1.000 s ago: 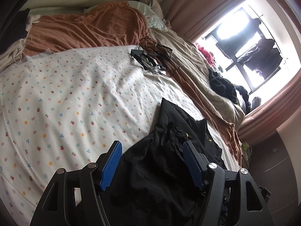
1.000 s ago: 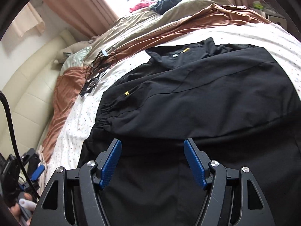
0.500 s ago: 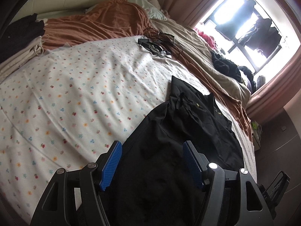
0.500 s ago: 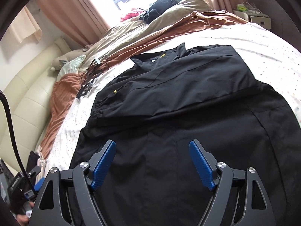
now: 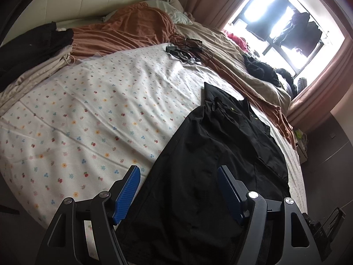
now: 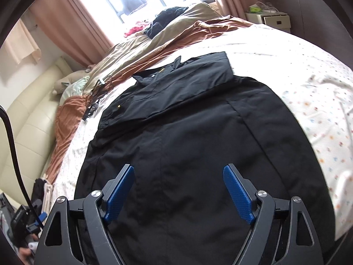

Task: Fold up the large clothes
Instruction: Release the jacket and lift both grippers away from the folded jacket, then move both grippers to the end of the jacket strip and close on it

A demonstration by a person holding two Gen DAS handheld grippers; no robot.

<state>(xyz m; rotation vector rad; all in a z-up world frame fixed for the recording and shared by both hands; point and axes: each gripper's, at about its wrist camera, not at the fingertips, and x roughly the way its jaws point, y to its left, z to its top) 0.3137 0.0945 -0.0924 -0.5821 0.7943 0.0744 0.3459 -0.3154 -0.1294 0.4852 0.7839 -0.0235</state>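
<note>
A large black jacket point(image 6: 187, 137) lies flat on the bed's flowered sheet point(image 5: 88, 114), its sleeves folded across the chest and its collar towards the window. It also shows in the left wrist view point(image 5: 216, 154). My left gripper point(image 5: 178, 190) is open and empty, above the jacket's near left edge. My right gripper point(image 6: 178, 190) is open and empty, above the jacket's lower part. Neither touches the cloth.
A brown blanket point(image 5: 132, 26) and a beige duvet point(image 6: 176, 28) lie bunched along the far side. Black cables point(image 5: 187, 48) lie on the sheet. Folded clothes point(image 5: 33, 53) are stacked at the left. A nightstand point(image 6: 269, 17) stands by the window.
Both grippers have drawn back and up from the jacket, so more of it shows. The right gripper's jaws have opened a little wider.
</note>
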